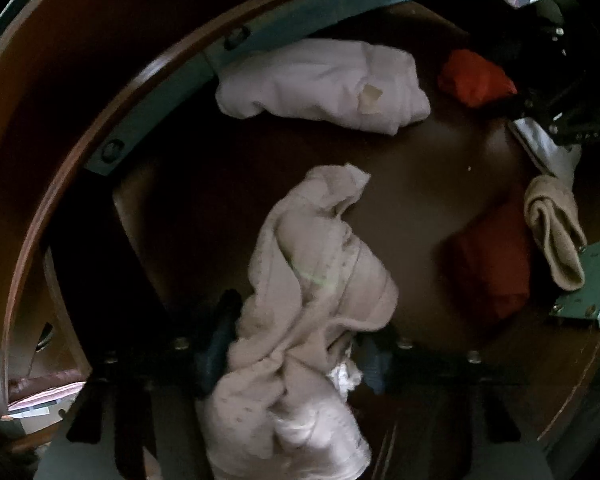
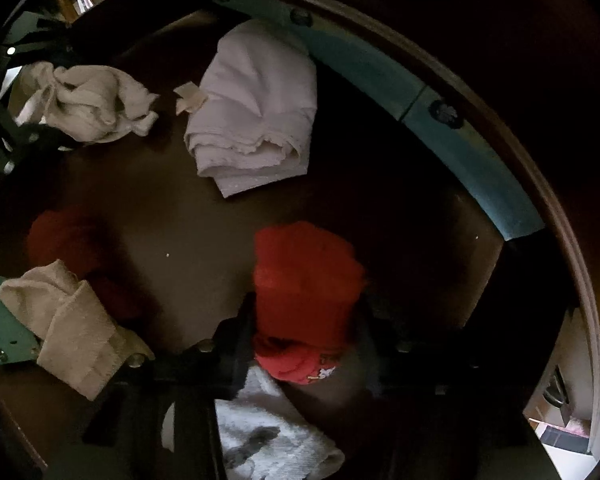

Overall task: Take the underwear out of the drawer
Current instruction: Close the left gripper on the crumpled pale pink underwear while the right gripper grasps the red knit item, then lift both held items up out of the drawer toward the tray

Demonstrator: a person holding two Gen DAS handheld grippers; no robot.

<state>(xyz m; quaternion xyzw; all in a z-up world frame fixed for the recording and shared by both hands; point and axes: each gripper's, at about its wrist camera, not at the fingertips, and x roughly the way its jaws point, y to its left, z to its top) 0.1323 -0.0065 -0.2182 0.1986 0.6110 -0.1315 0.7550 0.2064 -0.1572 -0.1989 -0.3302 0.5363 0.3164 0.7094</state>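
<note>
Closest to the left camera, a crumpled pale pink piece of cotton underwear (image 1: 312, 312) is pinched between the two dark fingers of the left gripper (image 1: 296, 354). Its long side runs straight away from the fingers, up toward the middle of the dark brown wooden drawer (image 1: 440, 168), and its far end looks to rest near the drawer floor. So the next move is judged to be a lift straight up and back.

Closest to the right camera, a bunched bright red piece of cloth underwear (image 2: 306, 300) is clamped between the fingers of the right gripper (image 2: 304, 344). It sits right at the fingertips and sticks out a little past them. A grey and white printed cloth (image 2: 268, 432) hangs under this gripper as well; whether it is gripped too cannot be told.

Each gripper is nearest to its own piece, and both are down inside the drawer.

More things are left in the drawer. A folded white cloth (image 1: 324, 84) lies at the back, against a blue-green metal rail (image 1: 300, 12). A folded tan cloth (image 2: 72, 328) lies at one side, partly on top of a dark red cloth (image 2: 68, 240). The two held pieces are not yet out, it seems.
</note>
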